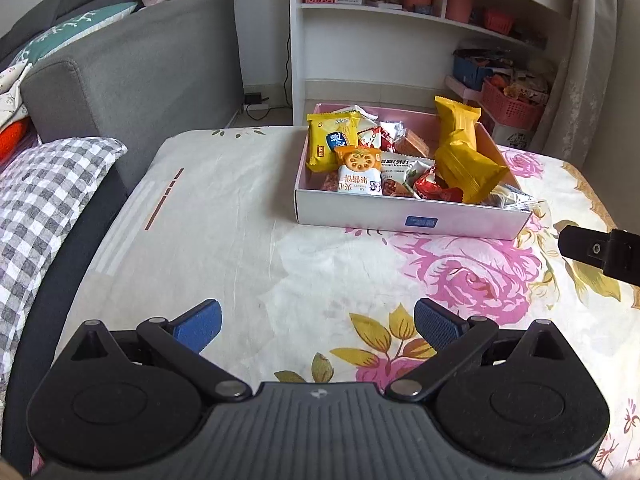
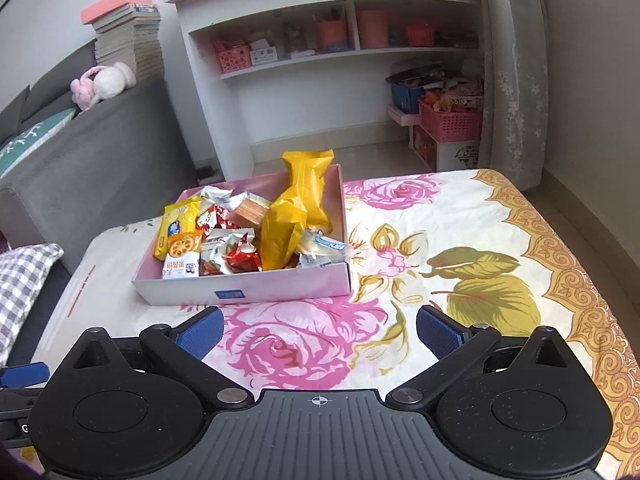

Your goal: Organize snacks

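Observation:
A shallow pink-and-white box (image 1: 400,216) (image 2: 280,284) sits on the flower-print table and holds several wrapped snacks. Two big yellow packets (image 1: 460,148) (image 2: 296,208) lean at its right side. A yellow biscuit pack (image 1: 328,140) (image 2: 178,224) and an orange cracker pack (image 1: 358,160) (image 2: 184,245) lie at its left. My left gripper (image 1: 318,322) is open and empty over the cloth, short of the box. My right gripper (image 2: 318,330) is open and empty just in front of the box; one of its fingers (image 1: 600,252) shows at the right edge of the left wrist view.
A grey sofa (image 1: 132,68) with cushions and a checked cushion (image 1: 36,200) stand at the left. A white shelf unit (image 2: 320,60) with pink baskets (image 2: 450,122) stands behind the table. A curtain (image 2: 516,60) hangs at the right. The table edge (image 2: 576,248) runs along the right.

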Tool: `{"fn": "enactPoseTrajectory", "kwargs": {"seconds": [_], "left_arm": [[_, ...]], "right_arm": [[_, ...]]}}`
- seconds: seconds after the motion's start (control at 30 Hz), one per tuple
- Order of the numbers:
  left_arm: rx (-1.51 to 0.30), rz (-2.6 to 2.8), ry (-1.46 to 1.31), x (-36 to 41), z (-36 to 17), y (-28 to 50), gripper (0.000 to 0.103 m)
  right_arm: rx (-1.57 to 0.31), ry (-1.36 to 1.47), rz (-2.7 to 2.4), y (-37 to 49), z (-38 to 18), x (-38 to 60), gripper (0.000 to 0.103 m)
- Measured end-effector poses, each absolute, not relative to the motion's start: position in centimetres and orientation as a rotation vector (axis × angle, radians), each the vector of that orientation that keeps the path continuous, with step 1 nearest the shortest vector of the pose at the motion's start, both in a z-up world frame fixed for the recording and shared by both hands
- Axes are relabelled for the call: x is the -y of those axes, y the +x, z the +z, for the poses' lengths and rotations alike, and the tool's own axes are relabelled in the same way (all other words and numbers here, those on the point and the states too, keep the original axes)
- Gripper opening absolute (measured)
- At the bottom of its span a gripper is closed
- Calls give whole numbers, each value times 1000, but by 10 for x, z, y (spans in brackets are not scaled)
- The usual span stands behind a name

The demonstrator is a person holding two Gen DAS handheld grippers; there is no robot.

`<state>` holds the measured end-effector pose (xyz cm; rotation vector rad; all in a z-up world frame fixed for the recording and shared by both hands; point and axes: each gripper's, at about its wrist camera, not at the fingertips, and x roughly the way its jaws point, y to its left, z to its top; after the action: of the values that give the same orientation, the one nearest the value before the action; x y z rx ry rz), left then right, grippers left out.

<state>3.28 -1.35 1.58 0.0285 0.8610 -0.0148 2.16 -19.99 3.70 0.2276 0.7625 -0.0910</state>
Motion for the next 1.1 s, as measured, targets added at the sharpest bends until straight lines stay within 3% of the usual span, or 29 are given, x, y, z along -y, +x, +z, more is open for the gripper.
{"fn": "enactPoseTrajectory", "kwargs": {"seconds": [0.27, 1.1], "left_arm": [[-852, 9, 41, 14, 14, 32, 103], [-845, 25, 61, 15, 13, 30, 103]], "right_arm": [[-754, 81, -96, 23, 30, 190, 103], [-788, 53, -35, 24, 27, 175, 103]]}}
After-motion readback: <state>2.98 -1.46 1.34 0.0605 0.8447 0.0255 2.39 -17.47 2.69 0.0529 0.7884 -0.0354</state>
